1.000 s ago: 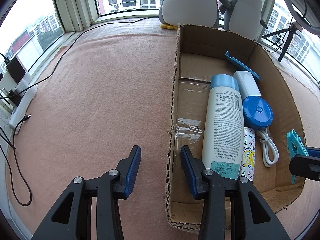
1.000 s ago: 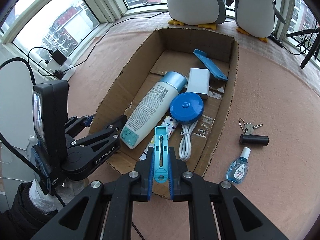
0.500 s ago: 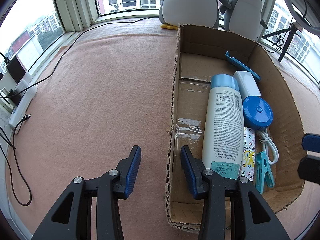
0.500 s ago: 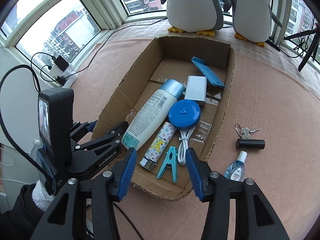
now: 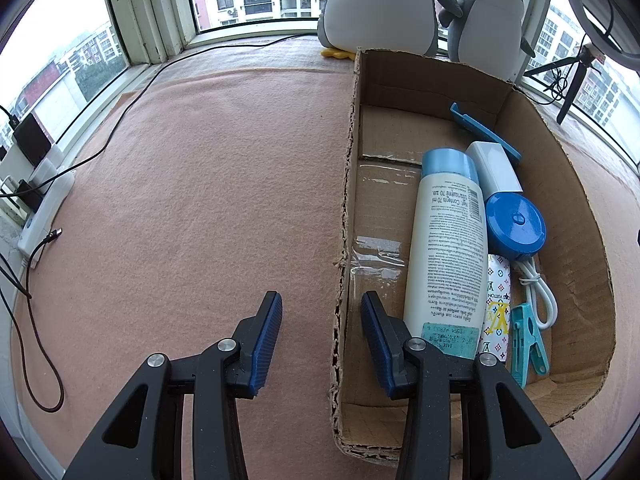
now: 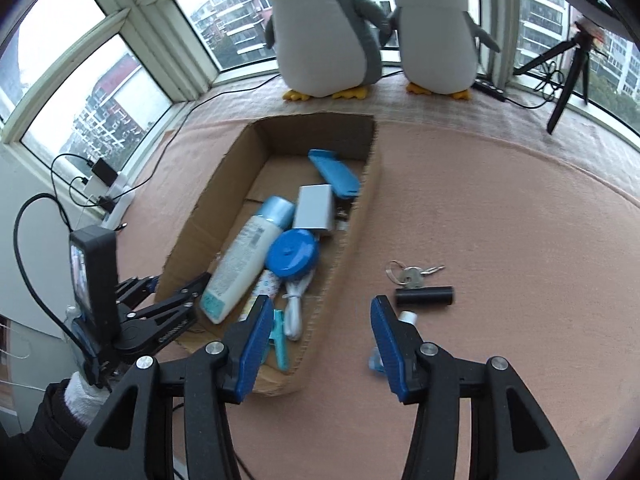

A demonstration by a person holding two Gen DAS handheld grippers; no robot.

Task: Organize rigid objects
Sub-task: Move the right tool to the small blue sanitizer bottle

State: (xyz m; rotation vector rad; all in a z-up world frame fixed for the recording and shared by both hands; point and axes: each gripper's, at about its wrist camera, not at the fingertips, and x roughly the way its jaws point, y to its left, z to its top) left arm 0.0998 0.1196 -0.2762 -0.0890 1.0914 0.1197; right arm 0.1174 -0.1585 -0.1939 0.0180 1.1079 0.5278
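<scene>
The teal clothespin (image 5: 528,342) lies in the cardboard box's (image 5: 576,216) near corner, beside the patterned lighter (image 5: 497,312) (charging cable (image 5: 538,292) just beyond). The right gripper (image 6: 318,346) hangs spread and empty over the box wall; the left gripper (image 5: 320,338), also spread, straddles the opposite wall.

Pink felt (image 5: 208,184) under box (image 5: 592,240), keys (image 6: 412,274).
</scene>
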